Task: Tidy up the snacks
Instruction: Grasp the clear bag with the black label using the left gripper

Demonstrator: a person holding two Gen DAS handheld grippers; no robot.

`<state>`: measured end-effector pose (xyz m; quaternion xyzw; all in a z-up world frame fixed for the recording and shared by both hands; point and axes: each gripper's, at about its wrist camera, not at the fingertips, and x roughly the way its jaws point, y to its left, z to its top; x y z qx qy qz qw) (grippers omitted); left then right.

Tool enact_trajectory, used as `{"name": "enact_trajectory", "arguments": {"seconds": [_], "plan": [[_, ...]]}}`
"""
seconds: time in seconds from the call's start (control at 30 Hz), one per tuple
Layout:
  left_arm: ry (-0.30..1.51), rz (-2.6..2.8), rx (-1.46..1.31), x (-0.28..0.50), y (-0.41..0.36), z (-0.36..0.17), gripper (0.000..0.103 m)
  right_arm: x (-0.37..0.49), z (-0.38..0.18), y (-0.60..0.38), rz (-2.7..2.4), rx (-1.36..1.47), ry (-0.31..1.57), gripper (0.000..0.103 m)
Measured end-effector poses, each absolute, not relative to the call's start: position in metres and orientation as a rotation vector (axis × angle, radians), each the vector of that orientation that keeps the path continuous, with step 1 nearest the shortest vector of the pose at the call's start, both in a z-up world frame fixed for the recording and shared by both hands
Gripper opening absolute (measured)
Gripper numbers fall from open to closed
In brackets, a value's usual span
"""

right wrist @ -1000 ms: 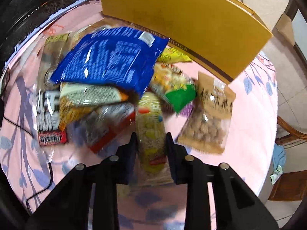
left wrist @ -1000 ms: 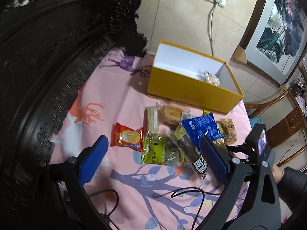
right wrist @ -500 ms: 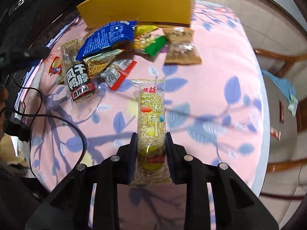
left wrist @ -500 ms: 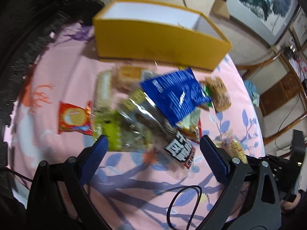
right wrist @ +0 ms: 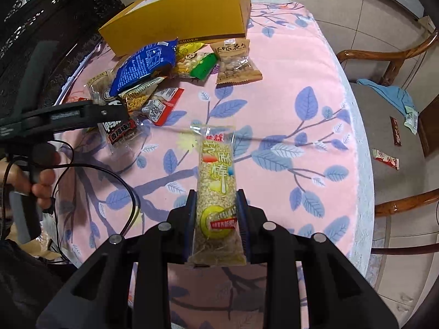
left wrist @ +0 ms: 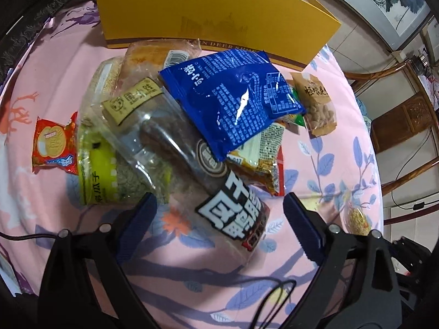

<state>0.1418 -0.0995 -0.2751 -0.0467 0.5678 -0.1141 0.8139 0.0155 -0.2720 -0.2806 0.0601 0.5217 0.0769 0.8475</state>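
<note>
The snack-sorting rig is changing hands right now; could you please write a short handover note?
Right gripper: shut on the sesame stick pack, held above the pink tablecloth.
Left gripper: open, its jaws have just been closing, straddling the clear duck-neck pack without touching it.
Yellow box: at the far edge of the table; inside not visible.
Left: box the held pack, then the pile, including the blue bag, peanut bag and red cake pack.
</note>
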Motion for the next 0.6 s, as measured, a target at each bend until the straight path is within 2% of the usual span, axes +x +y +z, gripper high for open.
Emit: {"name": "enact_trajectory", "arguments": {"seconds": [0.03,0.07,0.1,0.23,0.37,0.6], "plan": [[1.206,-0.24,-0.091,0.142,-0.099,-0.277,0.084,0.015,-0.281,-0.272,0.162,0.132,1.101,0.029],[1.204,-0.255,-0.086,0.143,-0.099,-0.28,0.072,0.016,-0.281,-0.273,0.162,0.135,1.103,0.029],[1.205,-0.261,-0.085,0.143,-0.099,-0.281,0.067,0.016,-0.281,-0.274,0.161,0.138,1.103,0.029],[1.177,-0.27,-0.072,0.138,-0.095,-0.277,0.058,0.016,-0.28,-0.274,0.16,0.148,1.097,0.029],[1.16,-0.29,-0.073,0.133,-0.09,-0.269,0.04,0.017,-0.278,-0.273,0.172,0.143,1.081,0.029],[1.134,-0.309,-0.108,0.121,-0.075,-0.258,0.033,0.022,-0.272,-0.266,0.195,0.137,1.059,0.029]]}}
